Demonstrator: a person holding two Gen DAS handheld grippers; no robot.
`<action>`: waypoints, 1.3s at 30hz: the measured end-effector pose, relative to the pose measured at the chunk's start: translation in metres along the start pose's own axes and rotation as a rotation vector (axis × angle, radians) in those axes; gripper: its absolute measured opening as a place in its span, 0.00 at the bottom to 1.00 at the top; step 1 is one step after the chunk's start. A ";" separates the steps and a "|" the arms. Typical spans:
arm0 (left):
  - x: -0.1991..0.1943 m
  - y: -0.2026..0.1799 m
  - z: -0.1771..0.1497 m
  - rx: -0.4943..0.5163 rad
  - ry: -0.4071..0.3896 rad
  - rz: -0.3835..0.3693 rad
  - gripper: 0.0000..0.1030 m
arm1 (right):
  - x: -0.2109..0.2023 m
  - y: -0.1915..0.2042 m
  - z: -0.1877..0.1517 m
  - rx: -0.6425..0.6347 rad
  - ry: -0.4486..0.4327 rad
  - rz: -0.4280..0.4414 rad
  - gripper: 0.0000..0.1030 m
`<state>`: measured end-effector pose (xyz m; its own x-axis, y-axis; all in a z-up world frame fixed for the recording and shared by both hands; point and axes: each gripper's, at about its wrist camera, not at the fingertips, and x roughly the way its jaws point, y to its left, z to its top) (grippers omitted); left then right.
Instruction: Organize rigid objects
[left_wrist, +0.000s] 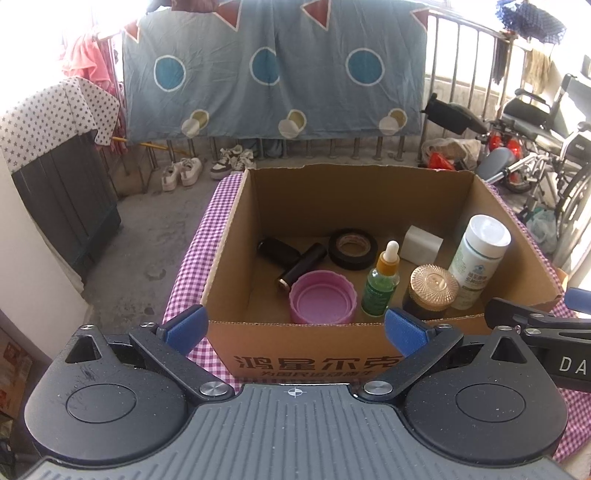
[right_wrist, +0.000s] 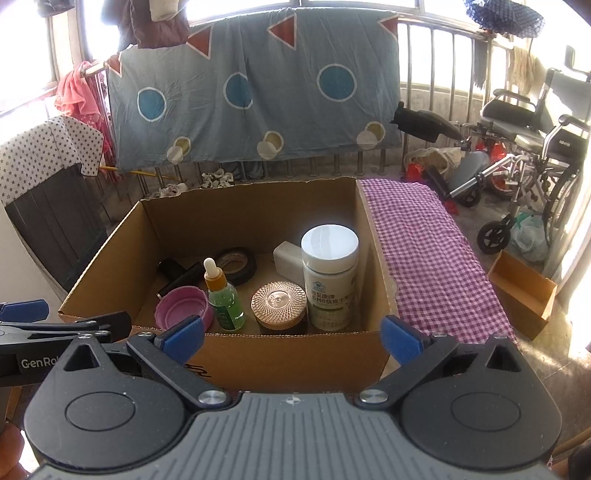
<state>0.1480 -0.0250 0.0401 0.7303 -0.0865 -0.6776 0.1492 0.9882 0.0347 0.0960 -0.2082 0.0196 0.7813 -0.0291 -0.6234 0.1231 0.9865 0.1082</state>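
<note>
Left tool: black linkage arms, blue ribbed fingertip pads, silver screws, grey ribbed housing with crosshair mark.
Right tool: the same build; its black arm reads "DA" beside the left tool.
Left arm lettering: "GenRo", white.

The left gripper is wide apart and empty, just before the cardboard box. Inside the box, the pink lid lies near its front wall, the green dropper bottle stands beside it, and the black tape roll lies behind.
</note>
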 end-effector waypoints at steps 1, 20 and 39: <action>0.000 0.000 0.000 0.001 0.002 0.003 0.99 | 0.001 -0.001 0.001 0.001 0.003 0.002 1.00; -0.001 0.005 0.002 0.010 0.028 0.014 0.98 | 0.003 0.002 0.003 -0.006 0.020 -0.002 1.00; -0.003 0.006 0.000 0.001 0.030 -0.004 0.98 | -0.001 0.003 0.002 -0.021 0.017 -0.014 1.00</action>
<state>0.1466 -0.0186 0.0427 0.7093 -0.0863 -0.6996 0.1527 0.9877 0.0329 0.0964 -0.2054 0.0223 0.7693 -0.0403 -0.6376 0.1208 0.9892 0.0833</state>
